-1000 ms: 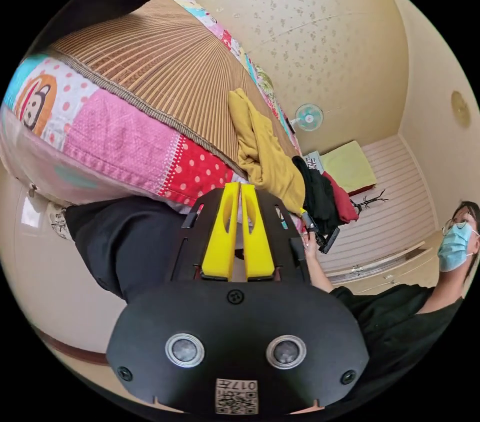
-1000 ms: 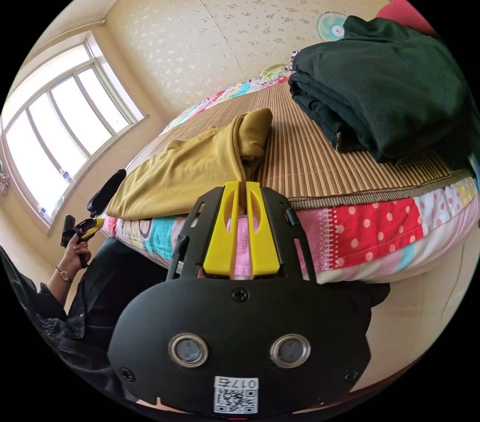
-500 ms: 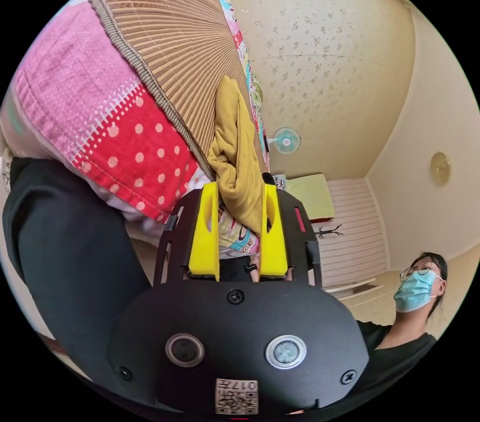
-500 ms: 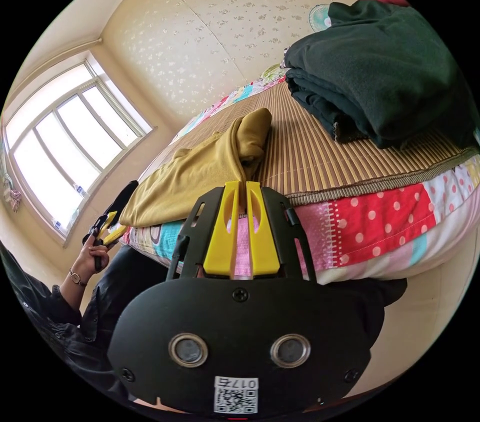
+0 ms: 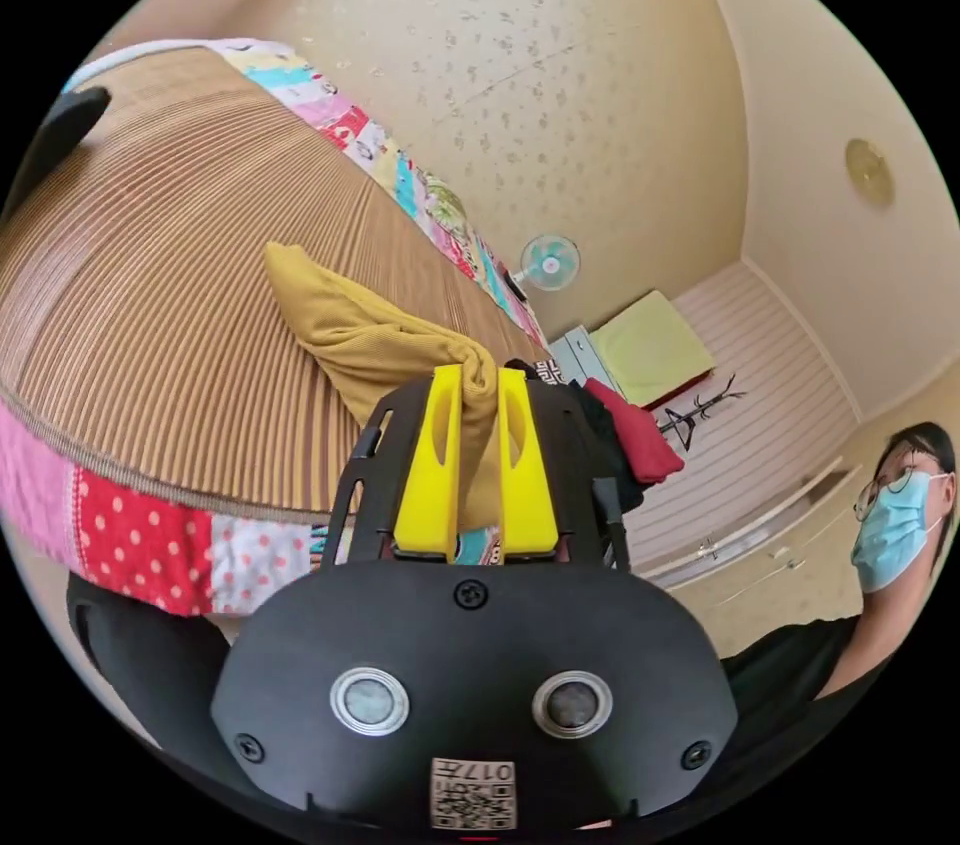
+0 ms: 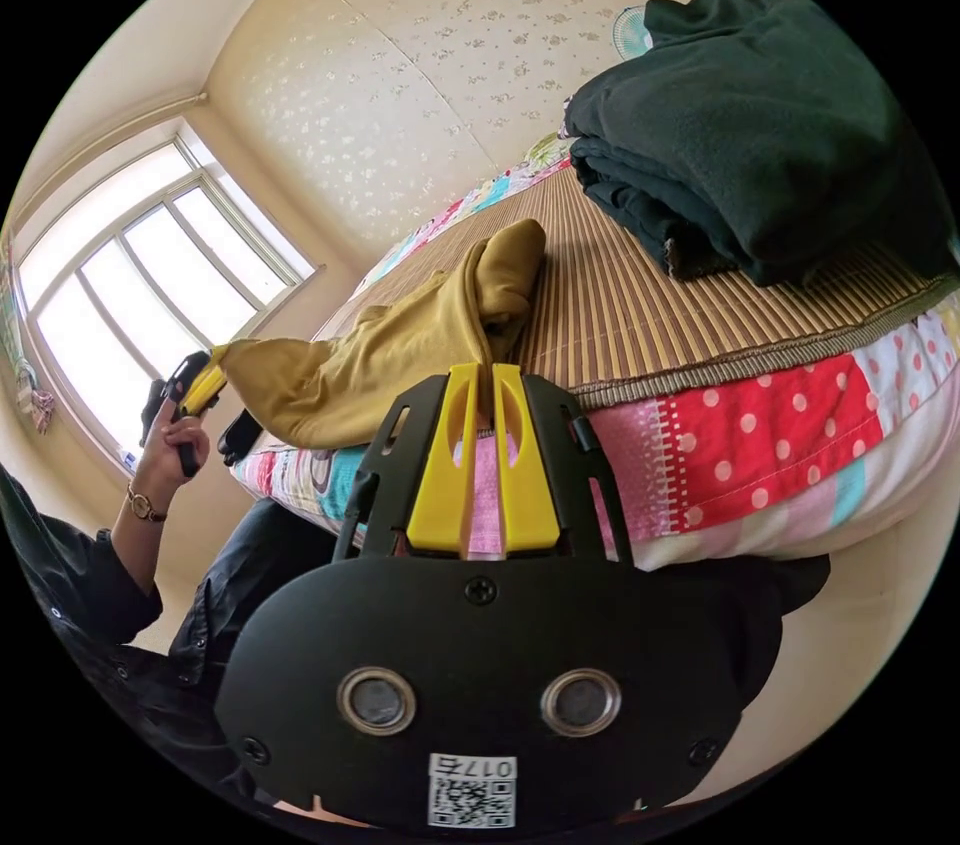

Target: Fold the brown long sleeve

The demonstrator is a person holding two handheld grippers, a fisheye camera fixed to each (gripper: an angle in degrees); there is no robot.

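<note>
The person is taking hold of the brown long sleeve at two edges, likely to lift and spread it flat on the woven mat before folding. The left gripper has its jaws nearly closed, pinching bunched fabric between them. The right gripper is closed on a thin fabric edge.

left view: bed-edge, near | right view: same | shared: mat
</note>
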